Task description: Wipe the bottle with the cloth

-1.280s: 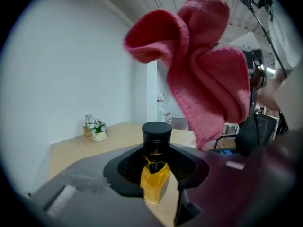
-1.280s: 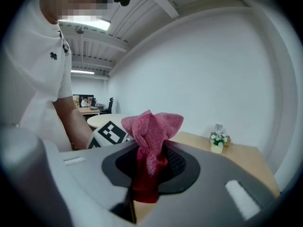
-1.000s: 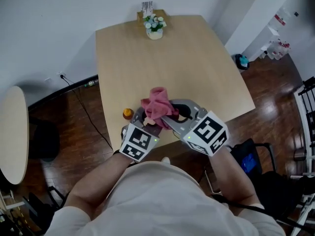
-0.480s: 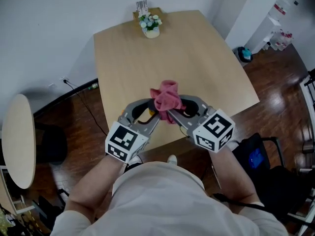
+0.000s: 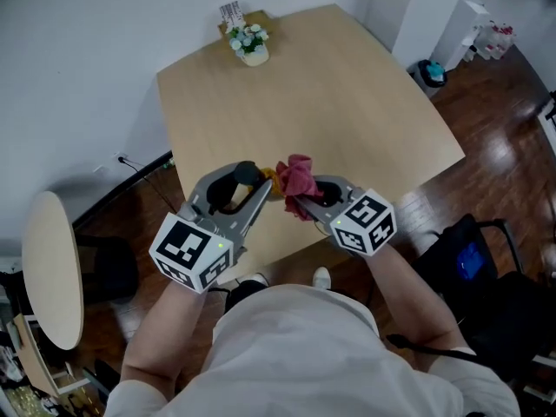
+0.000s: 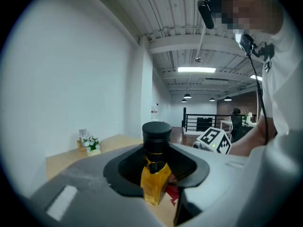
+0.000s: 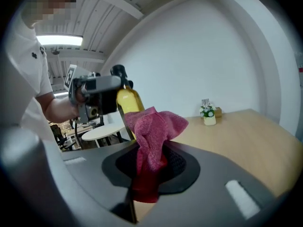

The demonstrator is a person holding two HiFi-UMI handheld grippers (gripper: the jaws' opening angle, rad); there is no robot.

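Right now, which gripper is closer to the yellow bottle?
Left. The left gripper has its fingers shut on the bottle; the right gripper holds the pink cloth just beside the bottle, to its right in the head view.

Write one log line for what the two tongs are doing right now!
left tongs: shut on bottle | right tongs: shut on cloth | cloth beside bottle, contact unclear | both over table

A pale wooden table (image 5: 347, 94) carries a small flower pot (image 5: 252, 46) and a wooden box (image 5: 233, 16) at its far edge.
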